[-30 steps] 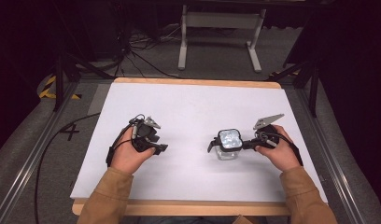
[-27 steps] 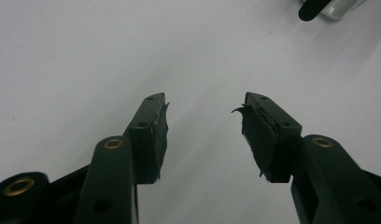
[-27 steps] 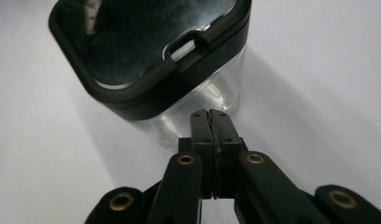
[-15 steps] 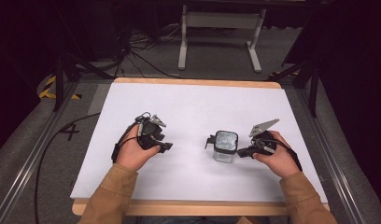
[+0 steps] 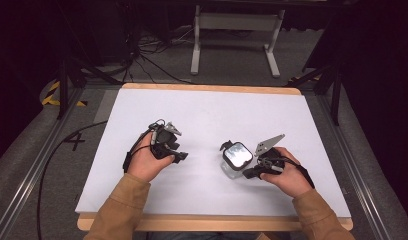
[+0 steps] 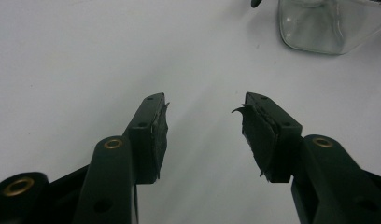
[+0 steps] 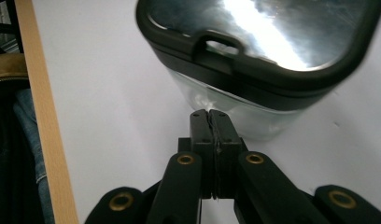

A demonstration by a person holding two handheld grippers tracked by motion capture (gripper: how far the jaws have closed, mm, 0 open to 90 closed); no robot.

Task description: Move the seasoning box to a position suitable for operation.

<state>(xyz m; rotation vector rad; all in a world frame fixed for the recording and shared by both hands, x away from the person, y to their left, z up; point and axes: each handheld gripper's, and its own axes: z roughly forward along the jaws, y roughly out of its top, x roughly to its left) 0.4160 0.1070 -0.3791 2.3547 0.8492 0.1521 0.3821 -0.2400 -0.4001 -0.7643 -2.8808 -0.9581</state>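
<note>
High view: one lidded jar, apparently against pinched-together right gripper; left gripper wide, empty.

A lab or studio: white table on a railed frame, floor cables, dark surroundings.

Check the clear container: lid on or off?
On. The black-rimmed lid sits across the top of the clear container, which stands upright on the white table; the right gripper, shut, is against its side.
</note>
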